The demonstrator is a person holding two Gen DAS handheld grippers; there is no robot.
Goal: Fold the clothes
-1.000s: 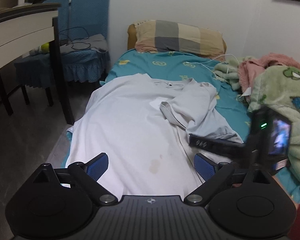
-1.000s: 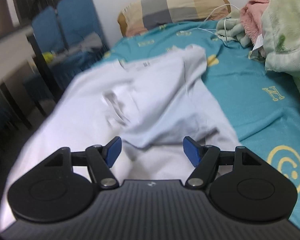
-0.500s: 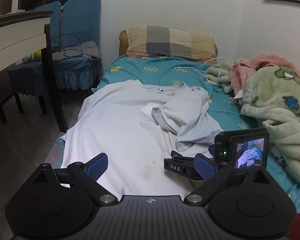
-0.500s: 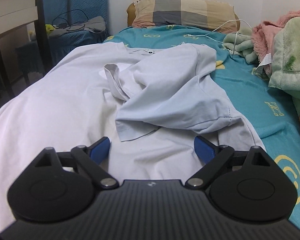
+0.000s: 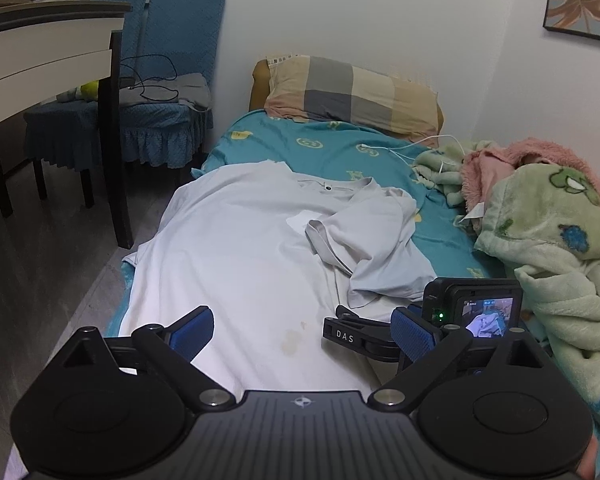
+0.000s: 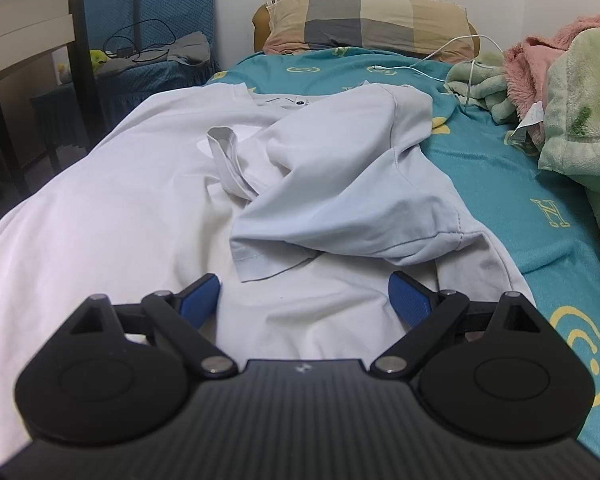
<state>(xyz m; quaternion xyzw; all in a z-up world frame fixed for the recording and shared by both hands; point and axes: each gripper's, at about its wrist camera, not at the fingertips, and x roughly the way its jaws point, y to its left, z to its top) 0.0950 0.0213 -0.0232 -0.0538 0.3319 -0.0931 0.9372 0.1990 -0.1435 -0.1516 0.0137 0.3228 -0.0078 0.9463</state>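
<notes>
A white T-shirt lies spread across the teal bedsheet, filling the middle of the frame; one sleeve is folded inward, right of centre; the left gripper spans the bottom edge, blue pads wide apart with nothing between them; the right gripper sits at lower right, its camera screen lit; a checked pillow lies at upper centre.
</notes>
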